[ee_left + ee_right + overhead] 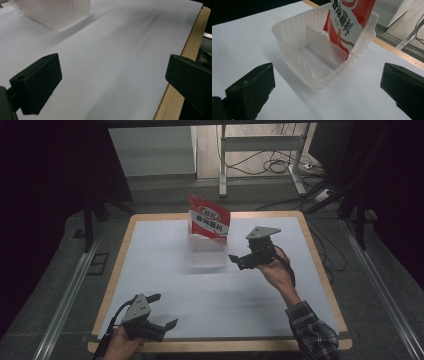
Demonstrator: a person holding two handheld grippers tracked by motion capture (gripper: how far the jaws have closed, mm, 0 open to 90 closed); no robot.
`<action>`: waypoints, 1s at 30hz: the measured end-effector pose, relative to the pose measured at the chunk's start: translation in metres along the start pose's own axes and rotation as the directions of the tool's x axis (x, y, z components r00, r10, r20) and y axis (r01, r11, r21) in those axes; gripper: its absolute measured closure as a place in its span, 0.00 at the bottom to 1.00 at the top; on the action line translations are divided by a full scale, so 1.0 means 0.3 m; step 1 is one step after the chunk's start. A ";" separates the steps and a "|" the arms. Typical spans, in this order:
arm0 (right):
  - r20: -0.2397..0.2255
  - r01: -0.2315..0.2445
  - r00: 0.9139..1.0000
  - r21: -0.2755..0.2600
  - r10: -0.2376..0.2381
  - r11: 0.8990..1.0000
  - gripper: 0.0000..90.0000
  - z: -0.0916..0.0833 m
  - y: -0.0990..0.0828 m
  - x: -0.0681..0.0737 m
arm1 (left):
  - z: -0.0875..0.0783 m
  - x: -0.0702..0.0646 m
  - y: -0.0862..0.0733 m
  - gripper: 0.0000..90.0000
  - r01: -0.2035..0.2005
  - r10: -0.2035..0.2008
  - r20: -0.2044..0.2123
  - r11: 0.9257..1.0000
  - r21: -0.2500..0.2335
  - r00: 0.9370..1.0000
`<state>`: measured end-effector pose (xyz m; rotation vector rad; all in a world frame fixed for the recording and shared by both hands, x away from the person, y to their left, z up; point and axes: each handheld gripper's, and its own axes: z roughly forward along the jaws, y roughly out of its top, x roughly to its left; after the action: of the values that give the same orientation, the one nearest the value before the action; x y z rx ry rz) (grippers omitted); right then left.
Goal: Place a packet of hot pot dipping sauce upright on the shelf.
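A translucent white plastic bin (317, 57) with ribbed walls sits on the white table sheet (210, 290), toward its far edge and near the middle. A flat divider (325, 48) splits the bin into two compartments. A red-and-white pouch (348, 23) with printed characters stands upright, slightly tilted, in the far compartment behind the divider; the near compartment holds nothing.

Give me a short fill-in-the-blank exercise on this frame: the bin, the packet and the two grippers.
1. The red and white packet stands in the bin's ____ compartment, behind the divider.
2. The translucent bin rests on a ____ sheet covering the table.
3. The fingers of the right gripper are ____, holding nothing.
4. The left gripper sits near the table's ____ edge, away from the bin.

Missing words: far; white; open; near
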<state>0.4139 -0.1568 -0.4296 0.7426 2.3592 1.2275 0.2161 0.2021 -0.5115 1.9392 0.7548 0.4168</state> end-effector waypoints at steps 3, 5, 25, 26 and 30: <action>0.004 -0.001 1.000 -0.001 0.001 1.000 0.00 -0.006 -0.010 -0.002 | 0.000 0.000 0.000 0.01 0.001 -0.001 0.001 1.000 -0.001 1.000; 0.002 -0.004 1.000 -0.007 0.004 1.000 0.00 -0.013 -0.017 -0.003 | -0.001 0.001 0.000 0.01 0.001 -0.001 0.001 1.000 -0.001 1.000; 0.030 -0.024 0.999 -0.017 0.024 1.000 0.00 -0.133 -0.088 0.019 | -0.002 0.001 0.000 0.01 0.001 -0.001 0.005 1.000 -0.003 1.000; 0.037 -0.022 0.999 -0.021 0.023 1.000 0.00 -0.138 -0.092 0.021 | -0.002 0.001 0.000 0.01 0.002 -0.002 0.005 1.000 -0.003 1.000; 0.065 -0.027 0.997 -0.022 0.028 0.999 0.00 -0.165 -0.117 0.030 | -0.001 -0.001 0.000 0.01 0.000 0.000 0.004 1.000 -0.003 1.000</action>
<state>0.3699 -0.1994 -0.4324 0.7987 2.2874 1.2185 0.2158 0.2022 -0.5114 1.9368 0.7514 0.4132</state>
